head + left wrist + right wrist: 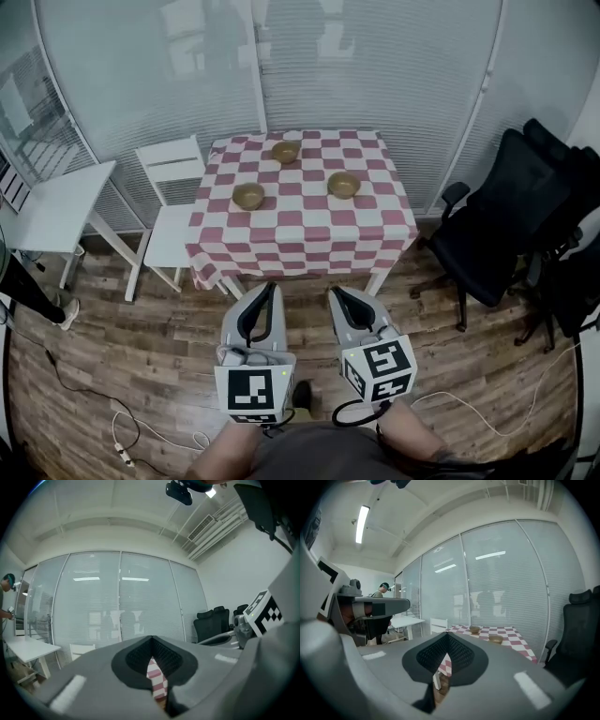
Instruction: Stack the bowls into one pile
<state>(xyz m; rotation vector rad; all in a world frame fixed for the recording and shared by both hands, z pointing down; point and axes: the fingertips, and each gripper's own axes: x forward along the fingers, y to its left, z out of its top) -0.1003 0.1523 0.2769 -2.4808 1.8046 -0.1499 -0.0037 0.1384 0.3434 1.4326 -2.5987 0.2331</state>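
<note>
Three brown bowls stand apart on a table with a red and white checked cloth (305,234): one at the back (285,151), one at the left (248,195), one at the right (343,185). Both grippers hang side by side over the wooden floor, short of the table's front edge. The left gripper (273,287) is shut and holds nothing; through the slit under its tips (152,641) I see only checked cloth. The right gripper (335,292) is shut and empty as well. Past its tips (447,637), two bowls (475,629) (495,639) show on the table.
A white chair (173,202) stands against the table's left side, and a white side table (52,206) stands further left. Black office chairs (511,216) crowd the right. Cables (112,422) trail over the floor. A glass wall with blinds runs behind the table.
</note>
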